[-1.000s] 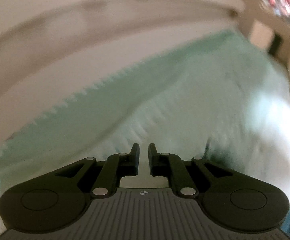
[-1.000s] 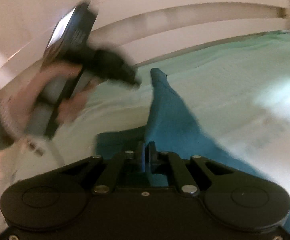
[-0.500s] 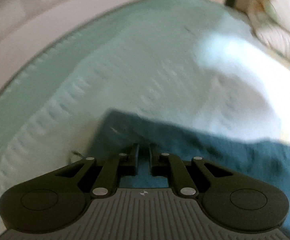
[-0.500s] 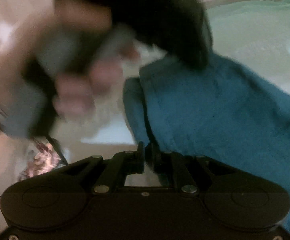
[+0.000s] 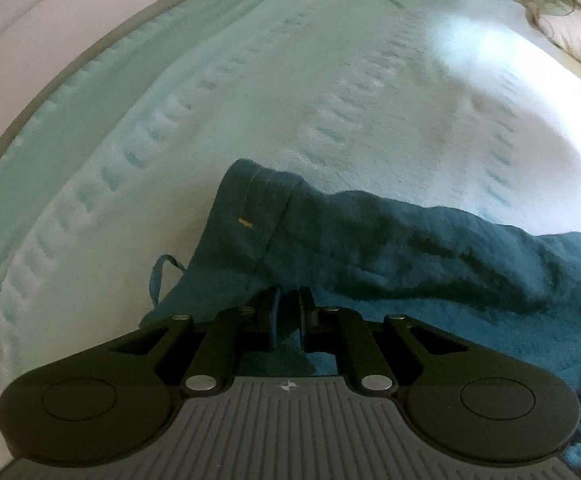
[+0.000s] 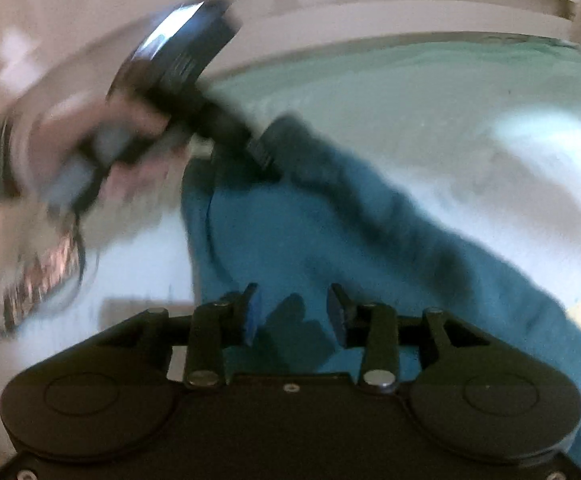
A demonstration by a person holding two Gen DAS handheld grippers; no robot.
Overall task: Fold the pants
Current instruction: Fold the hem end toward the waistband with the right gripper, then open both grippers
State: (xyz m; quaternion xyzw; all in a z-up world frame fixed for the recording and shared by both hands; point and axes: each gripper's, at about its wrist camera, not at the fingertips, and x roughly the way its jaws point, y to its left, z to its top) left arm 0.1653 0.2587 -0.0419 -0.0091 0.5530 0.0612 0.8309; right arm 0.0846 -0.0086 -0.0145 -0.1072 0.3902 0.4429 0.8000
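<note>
Teal pants [image 5: 390, 248] hide left gripper's [image 5: 288, 308] tips; contact unclear.

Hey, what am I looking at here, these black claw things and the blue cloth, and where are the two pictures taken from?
Each picture comes from a camera mounted on a handheld gripper, looking out along its jaws; a person holds one in each hand. The left gripper has its jaws nearly together around an edge of the teal pants, though a firm pinch isn't clear. The right gripper is open over the same pants. They lie on a pale green bedspread. The blurry shape in the right view is the person's left hand.
</note>
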